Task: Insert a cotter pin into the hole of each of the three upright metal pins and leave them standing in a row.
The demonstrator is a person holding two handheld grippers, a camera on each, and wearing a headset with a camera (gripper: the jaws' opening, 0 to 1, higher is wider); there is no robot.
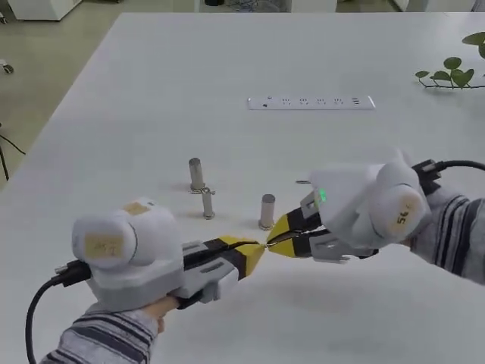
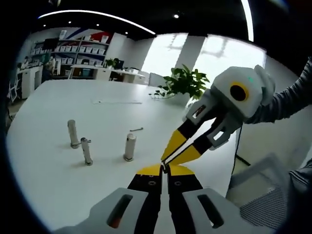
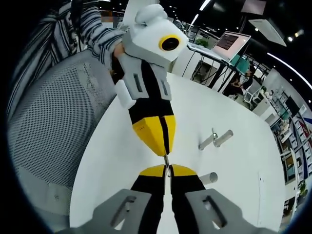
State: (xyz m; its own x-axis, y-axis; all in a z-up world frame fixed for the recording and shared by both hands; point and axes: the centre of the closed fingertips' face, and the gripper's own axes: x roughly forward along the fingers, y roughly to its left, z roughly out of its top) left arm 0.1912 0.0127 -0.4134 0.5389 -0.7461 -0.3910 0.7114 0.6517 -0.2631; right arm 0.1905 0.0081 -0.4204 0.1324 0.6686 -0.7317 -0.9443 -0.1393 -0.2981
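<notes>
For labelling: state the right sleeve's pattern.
Right sleeve: grey with dark stripes; clearest in the head view.

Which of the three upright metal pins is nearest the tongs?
The rightmost metal pin, standing alone just behind the left gripper and right gripper, whose tongs meet on a cotter pin. The other two pins stand together farther left.

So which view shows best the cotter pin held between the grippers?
The right gripper view: the cotter pin stands clear, a thin rod between the jaws. The left gripper view and the head view show a mere sliver.
</notes>
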